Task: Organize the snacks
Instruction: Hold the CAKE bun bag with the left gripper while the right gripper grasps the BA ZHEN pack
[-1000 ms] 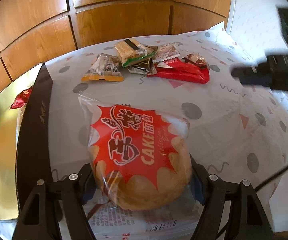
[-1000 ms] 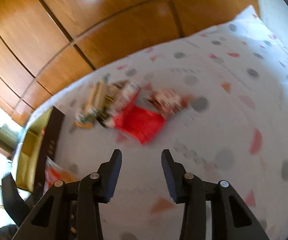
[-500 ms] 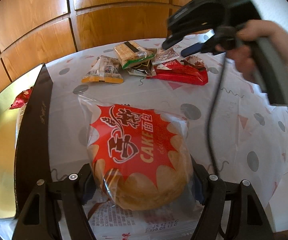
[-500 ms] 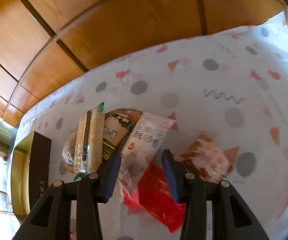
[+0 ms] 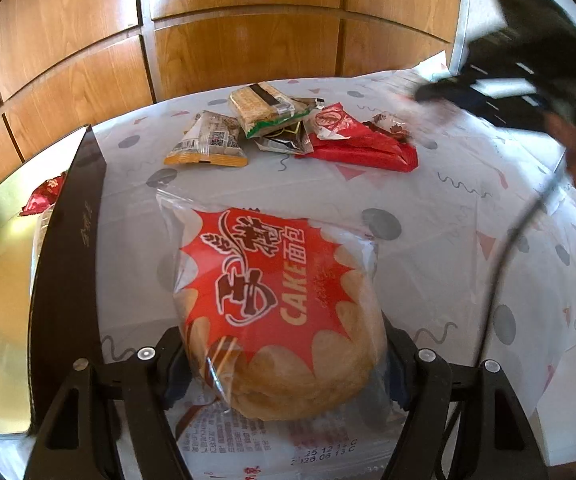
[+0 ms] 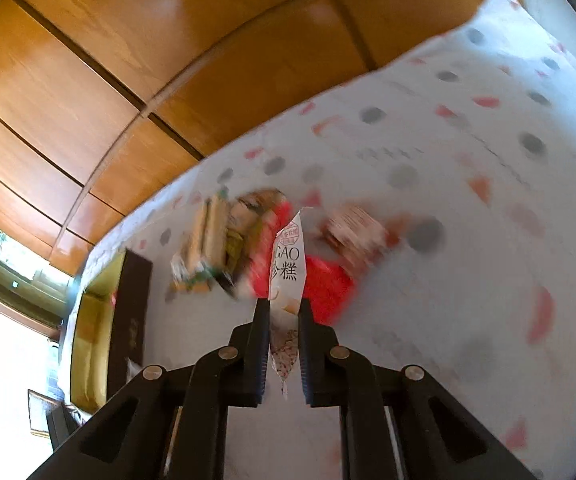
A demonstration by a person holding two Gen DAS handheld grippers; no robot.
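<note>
Gripping cake bun (image 5: 275, 312) in left tongs (image 5: 283, 364), right tongs (image 6: 283, 320) pinching white packet (image 6: 288, 268)

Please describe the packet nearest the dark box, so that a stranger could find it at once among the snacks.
Start at the long dark box on the left of the patterned tablecloth. The snack pile lies beyond it, towards the wooden wall. The beige packet is its leftmost piece, alone carrying an orange bottom edge and a QR code.

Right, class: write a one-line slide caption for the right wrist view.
Right gripper lifts a white snack packet above the blurred snack pile on the patterned tablecloth.
</note>
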